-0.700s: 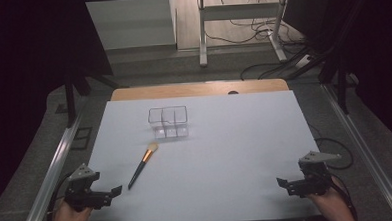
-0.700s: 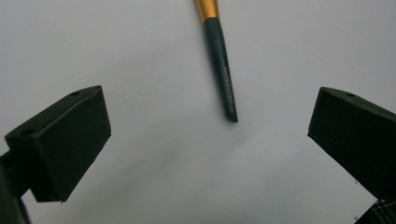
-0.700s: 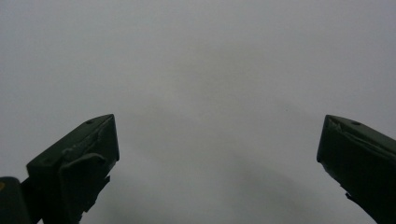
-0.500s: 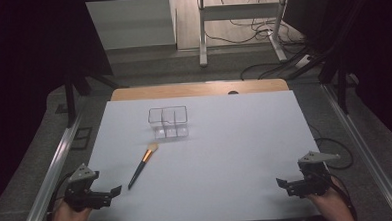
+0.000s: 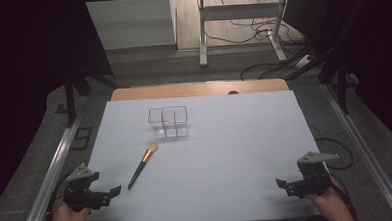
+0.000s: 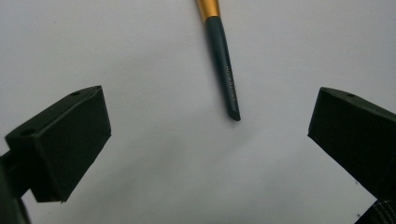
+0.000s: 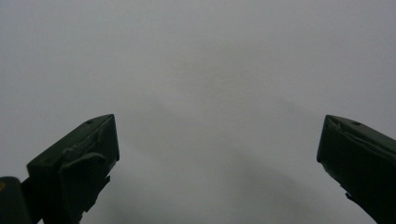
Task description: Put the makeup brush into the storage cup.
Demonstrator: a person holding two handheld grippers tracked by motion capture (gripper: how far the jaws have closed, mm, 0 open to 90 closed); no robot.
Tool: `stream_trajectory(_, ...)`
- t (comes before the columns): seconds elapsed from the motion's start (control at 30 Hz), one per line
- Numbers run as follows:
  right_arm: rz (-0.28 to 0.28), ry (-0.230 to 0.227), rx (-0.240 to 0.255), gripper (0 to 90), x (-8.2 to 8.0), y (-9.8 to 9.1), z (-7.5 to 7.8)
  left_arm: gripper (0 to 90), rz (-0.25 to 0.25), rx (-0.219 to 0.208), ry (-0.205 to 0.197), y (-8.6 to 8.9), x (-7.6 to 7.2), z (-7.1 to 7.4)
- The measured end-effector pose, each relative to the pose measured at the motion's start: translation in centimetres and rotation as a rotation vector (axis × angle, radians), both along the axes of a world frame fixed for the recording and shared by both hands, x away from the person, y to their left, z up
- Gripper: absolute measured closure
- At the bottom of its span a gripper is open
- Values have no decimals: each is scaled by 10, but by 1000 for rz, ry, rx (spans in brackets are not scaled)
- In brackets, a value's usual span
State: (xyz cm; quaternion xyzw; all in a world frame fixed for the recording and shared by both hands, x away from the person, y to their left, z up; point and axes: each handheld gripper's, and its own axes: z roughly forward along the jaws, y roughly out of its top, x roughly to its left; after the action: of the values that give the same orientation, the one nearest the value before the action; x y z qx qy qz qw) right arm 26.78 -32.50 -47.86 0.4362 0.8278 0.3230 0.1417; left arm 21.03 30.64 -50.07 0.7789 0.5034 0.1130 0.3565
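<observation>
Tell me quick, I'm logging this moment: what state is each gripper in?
Left gripper: open, empty; the brush lies ahead of it, untouched.
Right gripper: open, empty, over the bare white table.

Brush handle (image 6: 224,60) print: small lettering along the dark shaft, too fine to read.
Other readable text: none.

The brush (image 6: 222,60) is cut off at the left gripper view's top edge, its bristles unseen there.

Brush (image 5: 142,162) lies on table (image 5: 236,154) just before organizer (image 5: 168,122), btwn left gripper (image 5: 112,191) & it; right gripper (image 5: 282,184) far right.
</observation>
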Motion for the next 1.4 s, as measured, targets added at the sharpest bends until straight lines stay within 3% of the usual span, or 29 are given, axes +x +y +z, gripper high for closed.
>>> stream_trajectory(0.33, 10, -1, -5, 0, 0, 1, 0, 0, 6, 7, 10, -1, 2, 2)
stream_trajectory(0.63, 15, -5, -4, 0, 0, 2, 0, 1, 31, 57, 18, 1, 7, 5)
stream_trajectory(0.8, 14, -4, -6, 0, 0, 3, 0, 5, 38, 58, 27, -1, 9, 6)
stream_trajectory(0.97, 13, 1, -9, 0, 0, 3, 1, 3, 26, 86, 45, -6, 13, 6)
stream_trajectory(1.4, 10, 8, -22, 0, 1, 4, -1, 0, 3, 102, 91, -14, 24, 7)
